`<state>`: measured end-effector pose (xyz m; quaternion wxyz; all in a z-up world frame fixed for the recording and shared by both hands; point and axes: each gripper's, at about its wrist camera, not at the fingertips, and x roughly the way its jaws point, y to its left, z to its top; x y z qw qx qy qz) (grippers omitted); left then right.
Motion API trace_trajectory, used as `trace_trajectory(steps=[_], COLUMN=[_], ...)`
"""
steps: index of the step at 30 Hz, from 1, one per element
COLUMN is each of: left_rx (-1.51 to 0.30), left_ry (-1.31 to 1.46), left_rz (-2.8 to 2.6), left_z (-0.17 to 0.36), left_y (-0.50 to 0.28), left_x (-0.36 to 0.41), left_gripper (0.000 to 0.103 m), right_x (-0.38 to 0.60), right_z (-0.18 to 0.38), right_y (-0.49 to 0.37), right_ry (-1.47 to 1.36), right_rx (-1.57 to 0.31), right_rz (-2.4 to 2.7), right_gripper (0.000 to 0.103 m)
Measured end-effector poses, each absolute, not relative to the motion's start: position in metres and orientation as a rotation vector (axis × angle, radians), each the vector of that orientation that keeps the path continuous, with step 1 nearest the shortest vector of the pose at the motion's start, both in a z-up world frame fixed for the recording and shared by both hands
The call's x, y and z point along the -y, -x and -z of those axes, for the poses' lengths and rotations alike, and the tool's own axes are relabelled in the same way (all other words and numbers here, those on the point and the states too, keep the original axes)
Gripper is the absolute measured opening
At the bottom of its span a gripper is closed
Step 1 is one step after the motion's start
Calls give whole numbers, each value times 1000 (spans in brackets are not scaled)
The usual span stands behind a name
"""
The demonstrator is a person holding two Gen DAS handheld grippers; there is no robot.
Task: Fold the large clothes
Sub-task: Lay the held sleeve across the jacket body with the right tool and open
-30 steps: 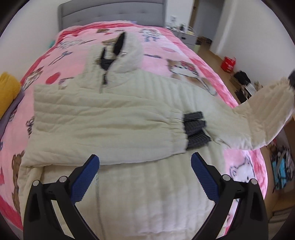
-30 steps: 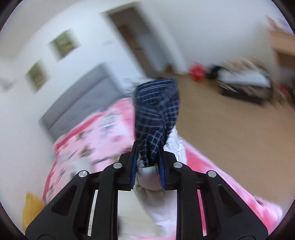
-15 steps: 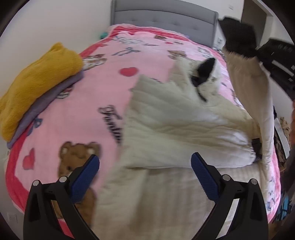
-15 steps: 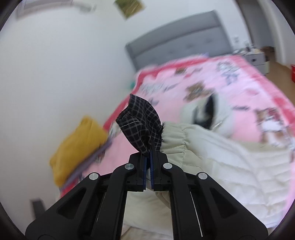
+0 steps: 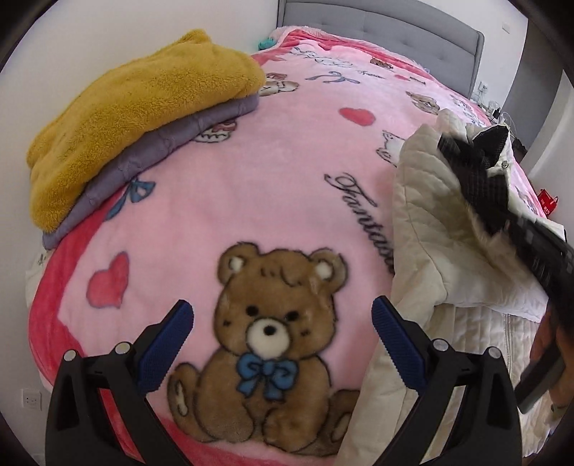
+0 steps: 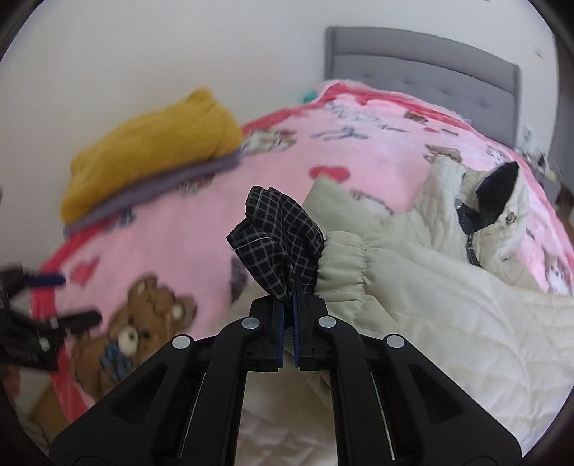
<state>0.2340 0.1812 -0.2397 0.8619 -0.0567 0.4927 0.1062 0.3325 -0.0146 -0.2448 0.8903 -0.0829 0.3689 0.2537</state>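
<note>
A cream quilted jacket (image 5: 427, 222) lies on the right half of the bed, its dark-lined collar (image 6: 497, 186) toward the headboard. My right gripper (image 6: 288, 301) is shut on the sleeve's black checked cuff (image 6: 280, 233) and holds it up over the jacket's left edge, the gathered cream sleeve end beside it. The left wrist view has this gripper as a dark blurred shape (image 5: 538, 247) across the jacket. My left gripper (image 5: 281, 315) stands open over the teddy bear print, just left of the jacket, with nothing between its fingers.
A pink blanket (image 5: 272, 172) covers the bed. A folded yellow fleece (image 5: 136, 104) sits on a purple garment (image 5: 168, 139) at the far left by the wall. A grey headboard (image 5: 380, 25) stands behind, and a red object (image 5: 547, 202) is on the floor at right.
My right gripper has carried the checked cuff from the right across the jacket to its left side, and lower. My left gripper has swung left, off the jacket, over the bare blanket.
</note>
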Motion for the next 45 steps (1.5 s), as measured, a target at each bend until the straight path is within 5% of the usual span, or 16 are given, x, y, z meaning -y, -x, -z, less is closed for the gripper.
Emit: trace_trajectory(steps=[7, 9, 11, 15, 18, 22, 24, 34, 45], left_rx=[-1011, -987, -957, -908, -903, -952, -1002, -1205, -1172], left_ry=[114, 144, 172, 161, 176, 191, 176, 327, 95], left_rz=[-198, -164, -106, -15, 51, 137, 141, 130, 146], left_z=[233, 222, 207, 181, 171, 181, 198, 300, 332], left_y=[-248, -252, -259, -269, -280, -312, -333, -379, -382], left_x=[-182, -180, -175, -152, -128, -77, -43, 5, 29], left_gripper=[98, 98, 98, 98, 98, 98, 98, 86, 91], right_x=[-3, 5, 19, 69, 117, 189, 226, 323, 319], right_z=[286, 277, 257, 206, 177, 164, 168, 248, 311], right_y=[-342, -341, -330, -301, -287, -294, -303, -337, -341], right_ry=[206, 140, 40, -118, -200, -168, -130, -206, -164], right_rx=[-930, -939, -889, -727, -682, -761, -803, -1101, -1225], right_rz=[-532, -613, -703, -723, -605, -287, -138, 41, 99], right_gripper=[10, 28, 66, 75, 72, 43, 37, 5, 0])
